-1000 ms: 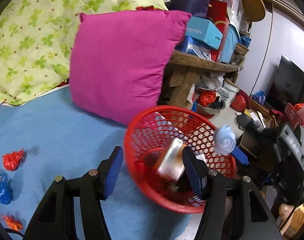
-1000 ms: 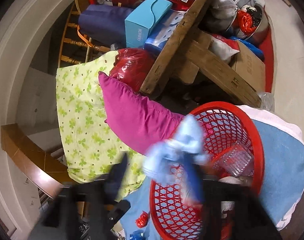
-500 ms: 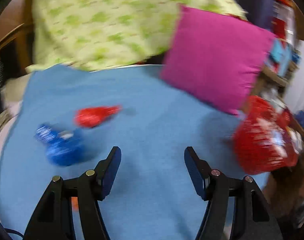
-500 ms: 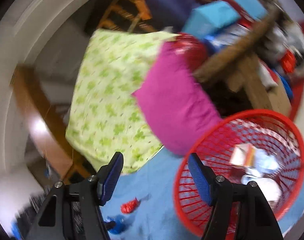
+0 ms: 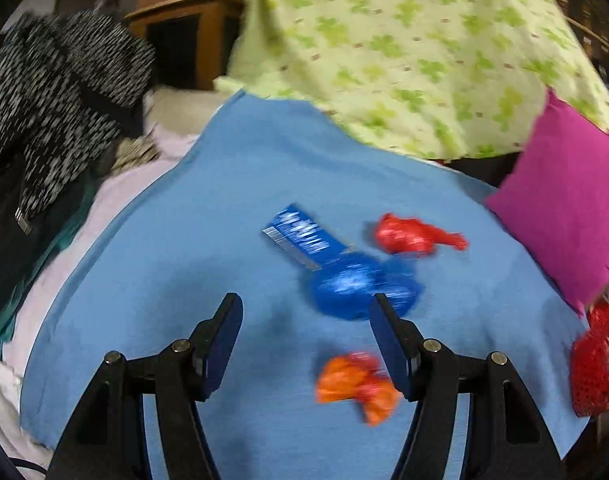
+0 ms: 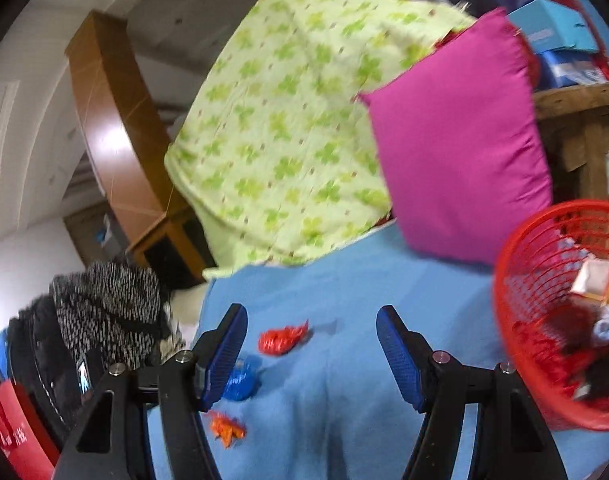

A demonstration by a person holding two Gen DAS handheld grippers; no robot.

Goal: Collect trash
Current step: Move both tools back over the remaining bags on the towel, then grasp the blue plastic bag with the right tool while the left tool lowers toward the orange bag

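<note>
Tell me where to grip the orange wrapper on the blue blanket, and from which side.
Grip the orange wrapper across its bunched middle, coming down from above with the open left gripper. It lies crumpled and low on the blue blanket, so probably only a top pinch catches it.

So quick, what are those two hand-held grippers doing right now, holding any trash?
Left hand-held gripper: open, holding nothing, above the blue cloth near a crumpled orange wrapper.
Right hand-held gripper: open, holding nothing.

Open blue blanket [image 5: 176, 248] lies ahead, clear on the left; a blue wrapper [image 5: 344, 276], red wrapper [image 5: 412, 234] and orange wrapper [image 5: 354, 384] dot its middle, a pink pillow [image 5: 564, 208] and red basket [image 6: 564, 312] block the right
</note>
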